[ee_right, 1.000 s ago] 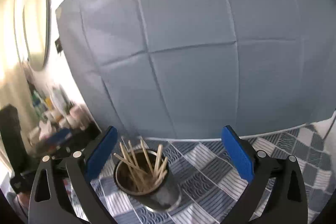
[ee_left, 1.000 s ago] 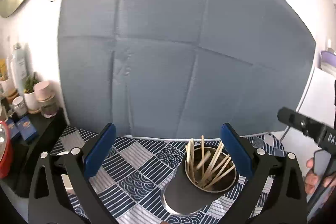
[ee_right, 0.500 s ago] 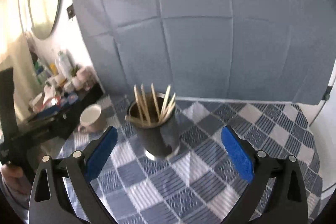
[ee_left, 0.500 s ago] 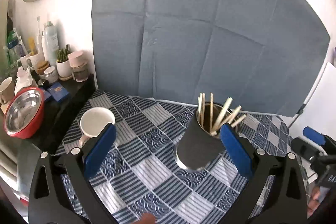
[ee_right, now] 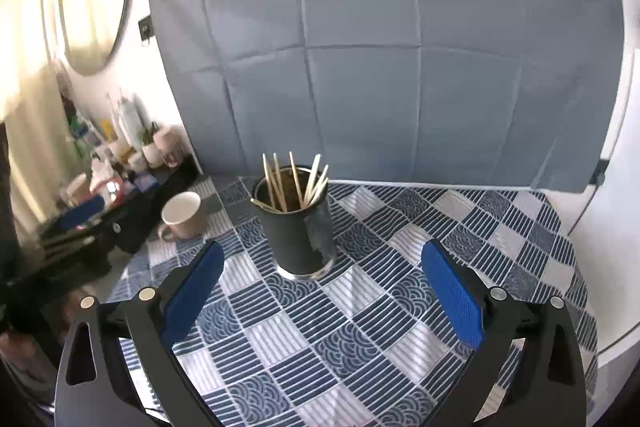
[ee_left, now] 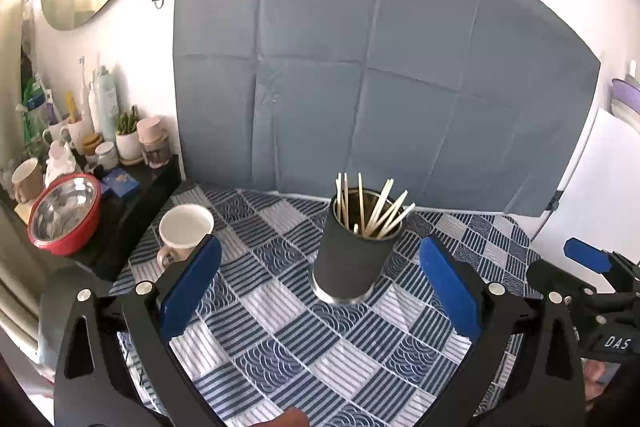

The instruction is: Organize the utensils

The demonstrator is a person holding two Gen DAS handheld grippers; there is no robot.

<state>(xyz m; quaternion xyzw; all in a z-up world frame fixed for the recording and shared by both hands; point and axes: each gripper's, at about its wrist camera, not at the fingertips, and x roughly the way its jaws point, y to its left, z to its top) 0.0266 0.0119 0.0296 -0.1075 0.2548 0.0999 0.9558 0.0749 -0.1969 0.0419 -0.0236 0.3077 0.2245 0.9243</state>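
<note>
Two hand-held grippers hang over a patchwork-clothed counter (ee_left: 280,339), both spread wide and carrying nothing: the left gripper (ee_left: 320,291) and the right gripper (ee_right: 324,291) each frame the same dark cylindrical holder (ee_left: 352,259), which stands upright near the middle of the cloth with a loose fan of pale chopsticks (ee_left: 372,207) leaning out past its rim. A white mug (ee_left: 184,233) sits apart from the holder toward the counter's left edge, beside a dark side shelf (ee_left: 136,195) crowded with bottles, jars and a red-rimmed steel bowl (ee_left: 64,215).

The sticks look like the weak point. They splay in several directions (no two quite parallel), so a gripper reaching for one would likely brush its neighbours and flick them onto the cloth. The holder is tall for its base and stands free; a sideways nudge from a blue pad (ee_right: 192,291), or a stick dragged at an angle instead of lifted straight up, could tip it and spill the lot. With both grippers aimed at one target, they may also foul each other. The mug, near the edge, could be knocked by a wide swing of the left gripper.
</note>
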